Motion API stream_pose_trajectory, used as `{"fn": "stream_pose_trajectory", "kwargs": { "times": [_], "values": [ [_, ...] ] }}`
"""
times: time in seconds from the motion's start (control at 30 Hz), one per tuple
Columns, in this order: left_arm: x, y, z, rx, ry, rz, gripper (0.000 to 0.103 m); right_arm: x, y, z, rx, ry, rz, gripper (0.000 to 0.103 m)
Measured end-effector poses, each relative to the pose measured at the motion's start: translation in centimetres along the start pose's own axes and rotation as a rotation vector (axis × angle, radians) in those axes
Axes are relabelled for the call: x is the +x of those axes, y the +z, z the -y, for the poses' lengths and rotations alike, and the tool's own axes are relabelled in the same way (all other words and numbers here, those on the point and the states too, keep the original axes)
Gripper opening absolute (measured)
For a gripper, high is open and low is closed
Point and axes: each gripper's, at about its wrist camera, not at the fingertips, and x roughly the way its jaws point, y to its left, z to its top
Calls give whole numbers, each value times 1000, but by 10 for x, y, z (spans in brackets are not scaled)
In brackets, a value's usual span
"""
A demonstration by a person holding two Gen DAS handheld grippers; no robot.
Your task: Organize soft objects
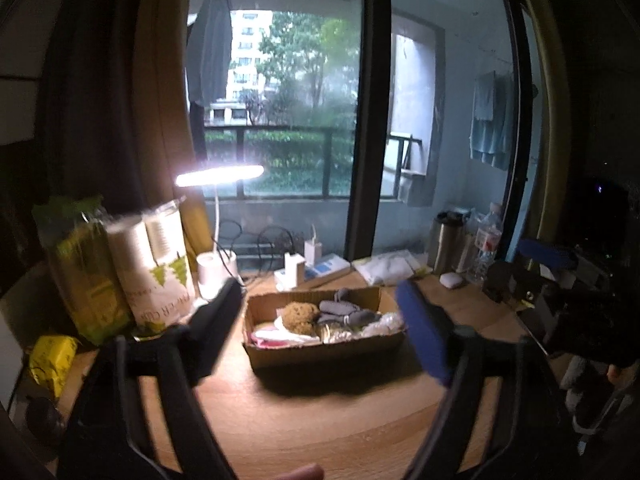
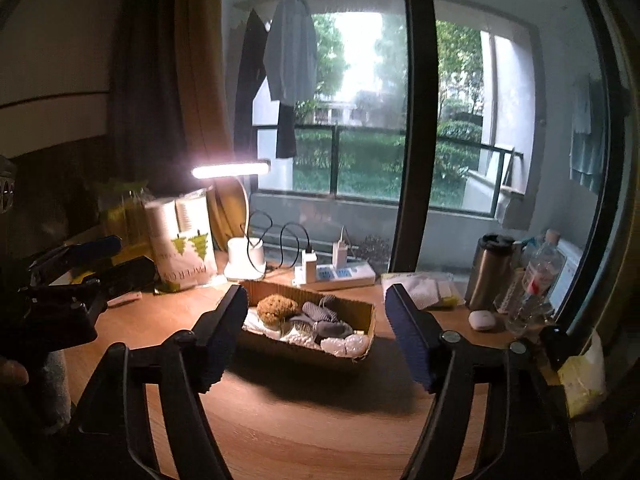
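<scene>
A cardboard box [image 1: 320, 350] stands on the wooden desk; it also shows in the right wrist view [image 2: 360, 308]. It holds a brown sponge [image 1: 300, 316], grey socks [image 1: 346, 312], white and pink soft items. The sponge [image 2: 277, 309] and socks [image 2: 326, 320] show in the right wrist view too. My left gripper [image 1: 320, 320] is open and empty, held above the desk in front of the box. My right gripper [image 2: 316, 324] is open and empty, also in front of the box. The left gripper [image 2: 96, 260] shows at the left of the right wrist view, the right gripper [image 1: 536, 276] at the right of the left wrist view.
A lit desk lamp [image 1: 220, 174], a paper-cup pack [image 1: 160, 272] and green bags [image 1: 80, 268] stand at left. A power strip [image 2: 340, 274], a thermos [image 2: 490, 270], bottles [image 2: 536, 280] and a white case [image 2: 482, 320] sit near the window.
</scene>
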Motion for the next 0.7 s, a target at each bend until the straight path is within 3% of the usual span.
{"fn": "stream_pose_trajectory", "kwargs": {
  "times": [0.03,0.37,0.7],
  "values": [
    [-5,2,1,-1,-3,14,102,-4,1,0,2,-3,6,81],
    [-43,24,4,8,15,116,102,-43,14,2,3,-49,75,84],
    [-47,26,5,21,40,132,102,-45,16,6,21,-62,86,84]
  ]
}}
